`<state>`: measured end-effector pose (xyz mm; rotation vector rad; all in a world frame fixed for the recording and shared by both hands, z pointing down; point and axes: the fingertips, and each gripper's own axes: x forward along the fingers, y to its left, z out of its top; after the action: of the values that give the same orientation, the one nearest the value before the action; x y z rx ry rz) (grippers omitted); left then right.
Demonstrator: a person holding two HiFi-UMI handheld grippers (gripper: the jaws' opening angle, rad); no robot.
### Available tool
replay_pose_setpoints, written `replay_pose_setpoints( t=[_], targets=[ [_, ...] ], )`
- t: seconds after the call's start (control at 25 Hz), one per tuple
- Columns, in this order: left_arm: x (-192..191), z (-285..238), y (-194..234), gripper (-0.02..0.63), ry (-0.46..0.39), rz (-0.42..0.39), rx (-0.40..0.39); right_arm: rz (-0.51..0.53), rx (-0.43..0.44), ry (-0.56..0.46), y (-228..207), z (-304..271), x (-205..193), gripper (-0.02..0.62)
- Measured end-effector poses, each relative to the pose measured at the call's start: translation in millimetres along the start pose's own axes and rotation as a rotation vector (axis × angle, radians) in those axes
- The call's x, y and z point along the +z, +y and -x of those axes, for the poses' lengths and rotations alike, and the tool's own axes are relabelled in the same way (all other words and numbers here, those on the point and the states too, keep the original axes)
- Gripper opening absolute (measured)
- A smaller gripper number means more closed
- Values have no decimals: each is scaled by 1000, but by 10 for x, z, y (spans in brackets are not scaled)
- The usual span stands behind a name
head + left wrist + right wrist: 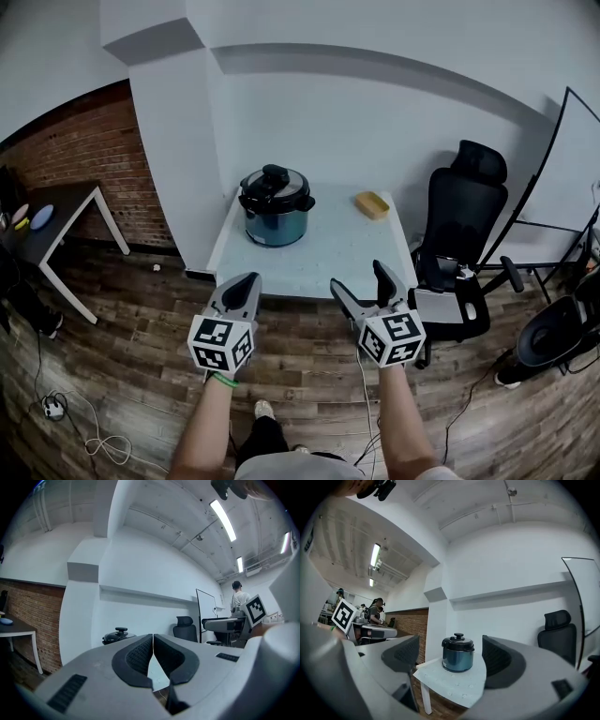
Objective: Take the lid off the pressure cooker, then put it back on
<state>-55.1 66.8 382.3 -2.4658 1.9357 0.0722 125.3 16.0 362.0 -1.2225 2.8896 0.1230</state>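
A blue pressure cooker [276,222] stands at the back left of a small white table [328,258], its black lid [275,187] seated on top. The right gripper view shows the same cooker [457,660] framed between that gripper's jaws, some way ahead. My left gripper [244,284] hovers in front of the table's near edge, jaws pressed together and empty. My right gripper [360,284] hangs beside it, open and empty. In the left gripper view only the cooker's lid [118,635] peeks over the shut pads [140,654].
A yellow sponge [372,204] lies at the table's back right. A black office chair [461,239] stands right of the table, with a whiteboard [558,173] behind it. A dark side table [52,220] sits at the left by a brick wall. Cables [80,427] trail on the wood floor.
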Motion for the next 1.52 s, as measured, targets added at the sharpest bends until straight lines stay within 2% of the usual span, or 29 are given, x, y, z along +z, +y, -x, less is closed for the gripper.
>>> replay_pose_setpoints(
  t=[0.36, 0.76, 1.08, 1.32, 1.52],
  targets=[
    [-184, -717, 441, 17, 5, 1, 1, 2, 2, 17, -332, -734, -215, 397],
    [-296, -1728, 1489, 17, 12, 35, -2, 23, -15, 64, -591, -2061, -345, 391],
    [-253, -2351, 2165, 17, 11, 65, -3, 56, -25, 86, -762, -2886, -283, 391],
    [-233, -2634, 2414, 17, 15, 62, -3, 79, 7, 94, -841, -3357, -270, 391],
    [-274, -2751, 2560, 17, 25, 63, 41, 69, 73, 112, -899, -3670, -392, 390]
  ],
)
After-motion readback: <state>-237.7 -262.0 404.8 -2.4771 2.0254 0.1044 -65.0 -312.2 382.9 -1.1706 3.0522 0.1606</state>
